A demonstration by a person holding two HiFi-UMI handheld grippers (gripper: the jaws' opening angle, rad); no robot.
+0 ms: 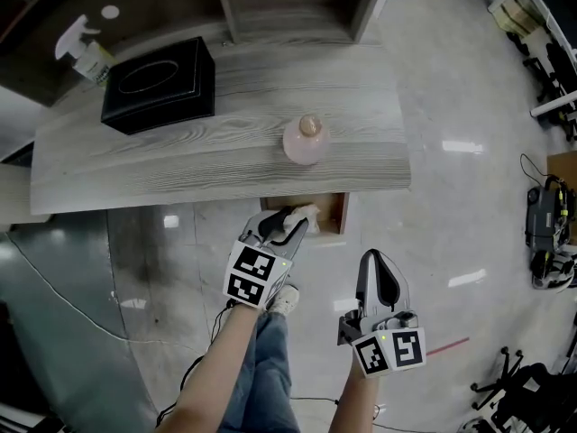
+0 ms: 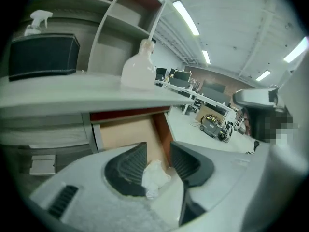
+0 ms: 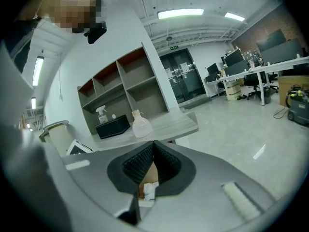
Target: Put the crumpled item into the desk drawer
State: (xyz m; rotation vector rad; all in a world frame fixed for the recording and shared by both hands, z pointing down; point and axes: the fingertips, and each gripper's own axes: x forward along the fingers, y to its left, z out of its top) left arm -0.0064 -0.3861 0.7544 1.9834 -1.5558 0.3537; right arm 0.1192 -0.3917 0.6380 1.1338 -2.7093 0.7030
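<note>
The left hand-held gripper (image 2: pixel 158 149) stands wide, the crumpled paper (image 2: pixel 155 175) loose between its jaws over the open drawer (image 2: pixel 130 134). The paper may cling to a pad, or bounce off the rim onto the floor (image 1: pixel 451 197). The right hand-held gripper (image 3: pixel 153 146) is closed and empty

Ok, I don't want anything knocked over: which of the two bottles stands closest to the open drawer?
The round pink bottle, near the desk front edge just above the drawer; the white spray bottle stands far back at the left.

you stand in an open-plan office: beyond the grey desk (image 1: pixel 180 165), monitors (image 3: pixel 231 59) line long tables (image 3: pixel 275 64) under strip lights (image 3: pixel 181 13).
</note>
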